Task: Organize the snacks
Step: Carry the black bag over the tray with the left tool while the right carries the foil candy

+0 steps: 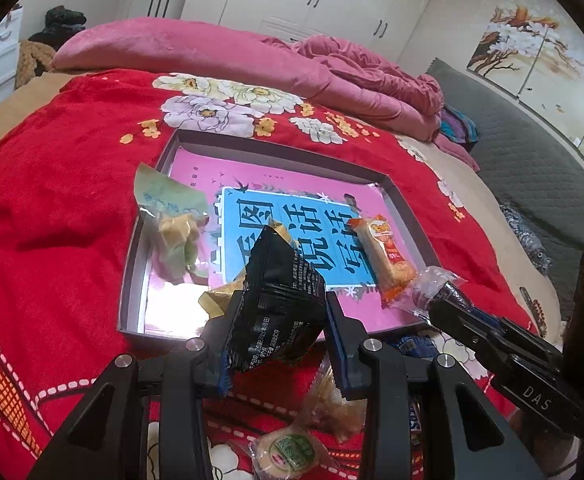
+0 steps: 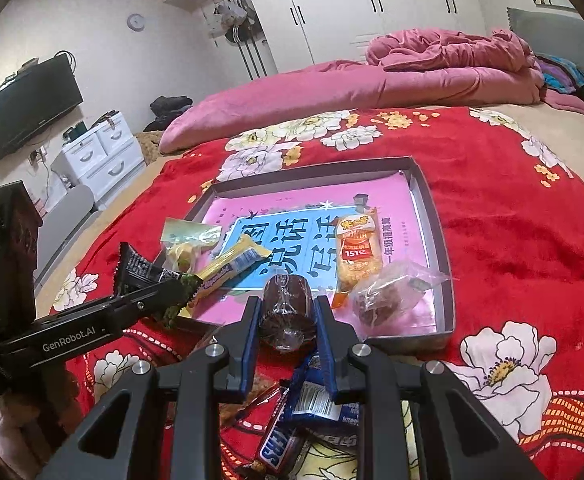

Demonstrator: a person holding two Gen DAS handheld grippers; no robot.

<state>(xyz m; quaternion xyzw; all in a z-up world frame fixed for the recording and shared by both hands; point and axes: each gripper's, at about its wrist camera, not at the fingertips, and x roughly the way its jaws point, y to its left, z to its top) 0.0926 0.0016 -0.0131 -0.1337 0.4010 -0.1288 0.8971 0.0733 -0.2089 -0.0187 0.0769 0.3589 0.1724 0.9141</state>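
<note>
A shallow grey box (image 1: 405,204) (image 2: 439,240) with a pink and blue lining lies on the red bedspread. In it are an orange cracker pack (image 1: 387,260) (image 2: 357,254), a green-wrapped pastry (image 1: 174,222) (image 2: 186,242), a yellow bar (image 2: 232,266) and a clear-wrapped brown bun (image 2: 385,298). My left gripper (image 1: 278,320) is shut on a black snack packet (image 1: 280,304) (image 2: 142,270) above the box's near edge. My right gripper (image 2: 286,320) is shut on a clear-wrapped brown cake (image 2: 286,308) (image 1: 437,286) at the box's near edge.
Loose snacks lie on the bedspread near me: a Snickers bar (image 2: 278,446), blue packets (image 2: 319,396), a round green-label cake (image 1: 288,454). A pink quilt (image 1: 252,60) (image 2: 411,76) lies beyond the box. A TV (image 2: 28,104) and white drawers (image 2: 100,152) stand left.
</note>
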